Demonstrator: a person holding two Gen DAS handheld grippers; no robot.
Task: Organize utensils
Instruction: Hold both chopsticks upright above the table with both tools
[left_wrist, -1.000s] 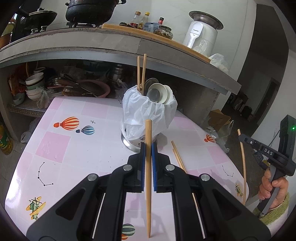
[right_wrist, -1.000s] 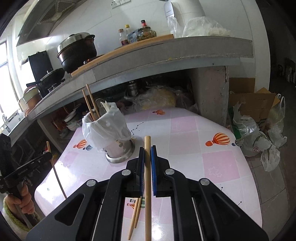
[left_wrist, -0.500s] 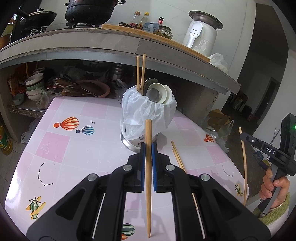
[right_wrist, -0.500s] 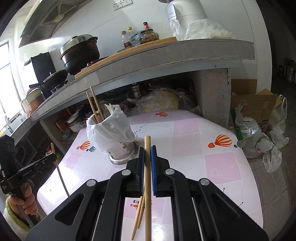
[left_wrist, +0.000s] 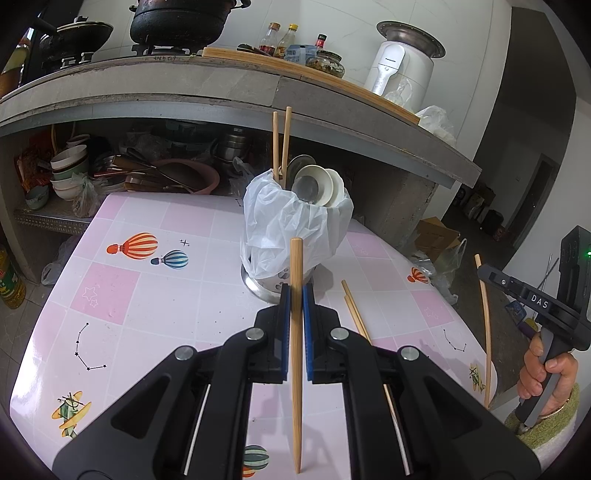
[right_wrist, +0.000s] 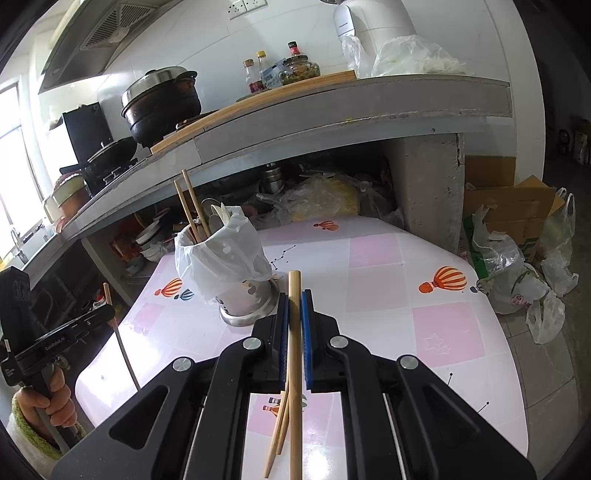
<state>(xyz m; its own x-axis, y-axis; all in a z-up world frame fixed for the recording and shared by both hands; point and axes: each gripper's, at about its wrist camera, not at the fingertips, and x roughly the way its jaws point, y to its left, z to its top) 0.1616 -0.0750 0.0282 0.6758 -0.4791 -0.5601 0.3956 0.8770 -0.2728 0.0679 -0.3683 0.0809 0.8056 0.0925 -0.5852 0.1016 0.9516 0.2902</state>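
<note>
Two grippers, each clamped on one chopstick: left gripper (left_wrist: 294, 295) pinches left-hand chopstick (left_wrist: 295, 354) between blue pads, stick upright; right gripper (right_wrist: 294, 302) pinches right-hand chopstick (right_wrist: 294, 369) same way. Utensil holder (left_wrist: 295, 236), plastic bag draped over it, stands mid-table just beyond both grippers; two chopsticks (left_wrist: 280, 144) and spoons (left_wrist: 317, 184) already inside. Loose chopstick pair (left_wrist: 352, 310) lies flat on pink-tiled table (left_wrist: 147, 295), beside holder's base
</note>
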